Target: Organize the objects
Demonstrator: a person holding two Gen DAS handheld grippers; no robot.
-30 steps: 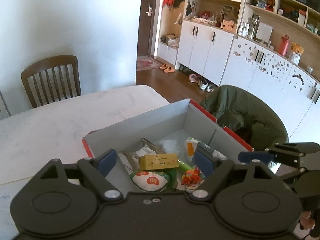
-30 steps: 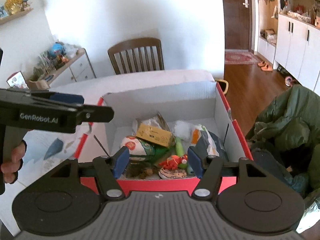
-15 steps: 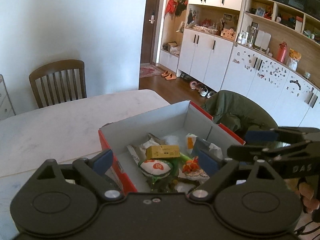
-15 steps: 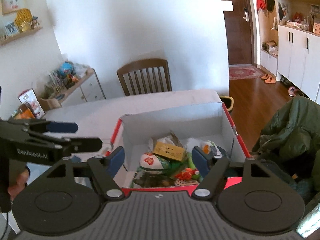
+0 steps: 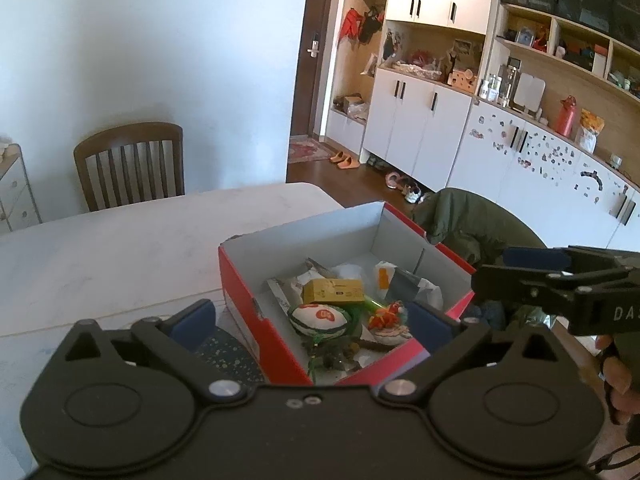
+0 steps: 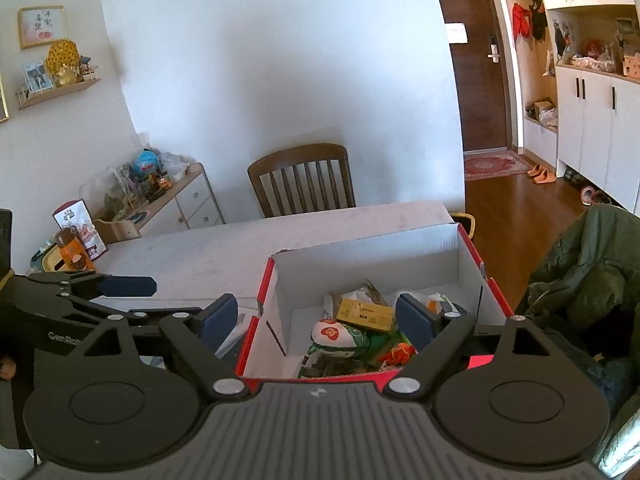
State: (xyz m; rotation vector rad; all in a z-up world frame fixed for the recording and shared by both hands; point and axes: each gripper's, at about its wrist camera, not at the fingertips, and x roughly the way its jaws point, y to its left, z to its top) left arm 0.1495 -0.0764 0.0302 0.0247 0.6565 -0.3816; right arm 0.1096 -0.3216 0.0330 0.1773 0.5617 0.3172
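Hovering above the near edge of a red shoebox [image 5: 244, 300], left gripper [image 5: 312, 316] has its jaws apart, nothing between them. Right gripper [image 6: 316, 316] likewise spread wide and empty, above the box's near wall. Box sits on a white marble table [image 5: 120, 240], right side. Inside, near end: yellow carton [image 5: 334, 291], white-and-green snack pack [image 5: 318, 318], orange toy [image 5: 386, 314], crumpled wrappers. Wooden chair [image 6: 302, 180] at the far side; green jacket [image 6: 592, 272] right of the box.
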